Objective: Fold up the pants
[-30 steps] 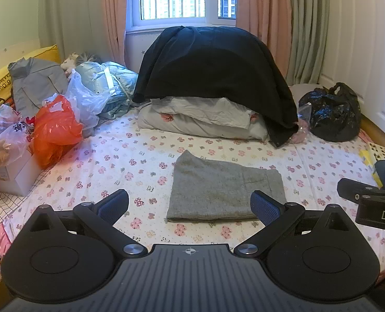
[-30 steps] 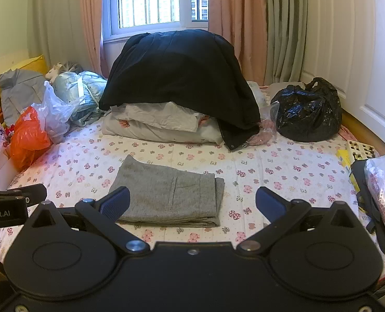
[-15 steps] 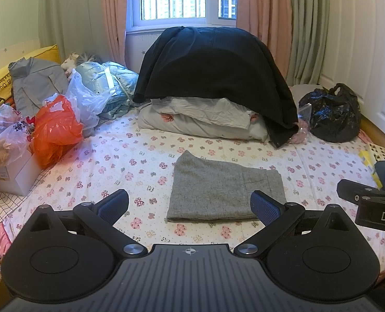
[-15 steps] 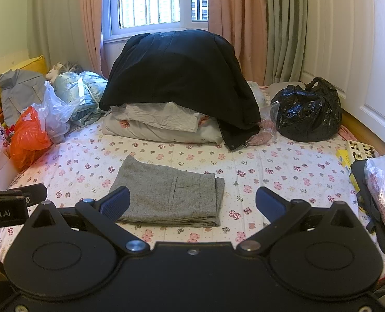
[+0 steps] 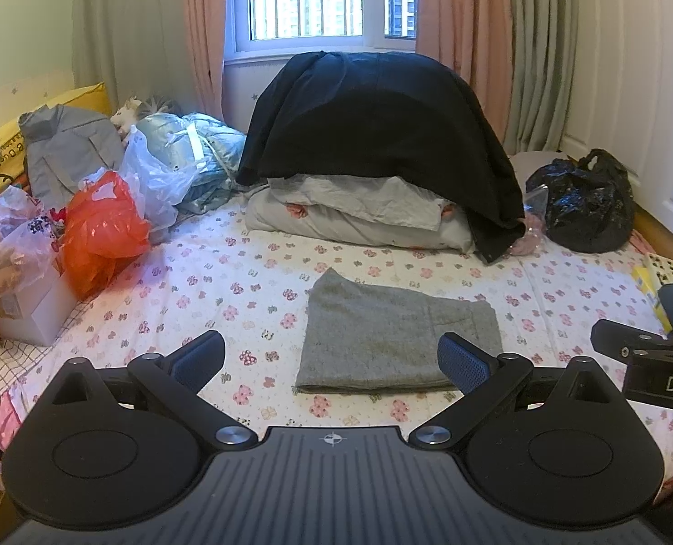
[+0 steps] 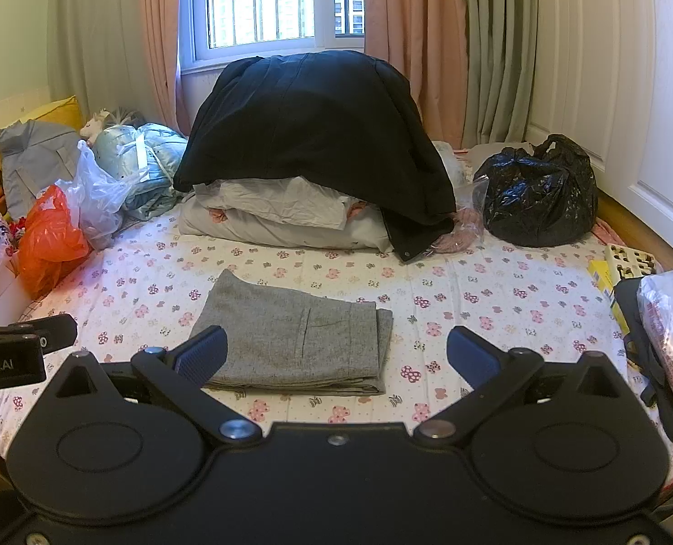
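Observation:
The grey pants lie folded into a flat rectangle on the flower-print bed sheet; they also show in the right wrist view. My left gripper is open and empty, held back from the near edge of the pants. My right gripper is open and empty, held over the bed's near edge, with the pants ahead and to the left. Each gripper's body shows at the edge of the other's view.
A black coat drapes over stacked bedding at the back. A black bag sits at the back right. Orange and clear plastic bags and a white box line the left edge. Items in plastic lie at the right.

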A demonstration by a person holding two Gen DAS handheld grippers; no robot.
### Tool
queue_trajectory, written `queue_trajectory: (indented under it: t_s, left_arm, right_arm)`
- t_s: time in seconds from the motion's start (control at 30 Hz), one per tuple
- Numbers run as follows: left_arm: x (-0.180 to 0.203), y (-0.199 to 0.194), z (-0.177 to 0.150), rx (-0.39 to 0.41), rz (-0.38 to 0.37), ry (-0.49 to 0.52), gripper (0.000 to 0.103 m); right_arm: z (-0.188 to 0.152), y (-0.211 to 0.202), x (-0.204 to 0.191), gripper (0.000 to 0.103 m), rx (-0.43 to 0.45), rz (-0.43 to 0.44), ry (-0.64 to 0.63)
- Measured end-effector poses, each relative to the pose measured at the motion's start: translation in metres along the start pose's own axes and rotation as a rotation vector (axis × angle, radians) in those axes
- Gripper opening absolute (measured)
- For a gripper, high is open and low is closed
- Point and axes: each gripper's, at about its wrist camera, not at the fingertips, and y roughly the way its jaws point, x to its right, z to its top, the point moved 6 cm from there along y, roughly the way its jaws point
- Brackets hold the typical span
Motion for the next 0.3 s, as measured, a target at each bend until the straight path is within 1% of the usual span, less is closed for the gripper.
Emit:
queue_trajectory:
  t_s: [0.3]
  left_arm:
    - [0.0038,-0.0036,0.0002,0.015,-0.002,0.019,0.101]
  right_arm:
    - [-0.0003,0.0003,0.0002,0.102,-0.001,0.0,0.001]
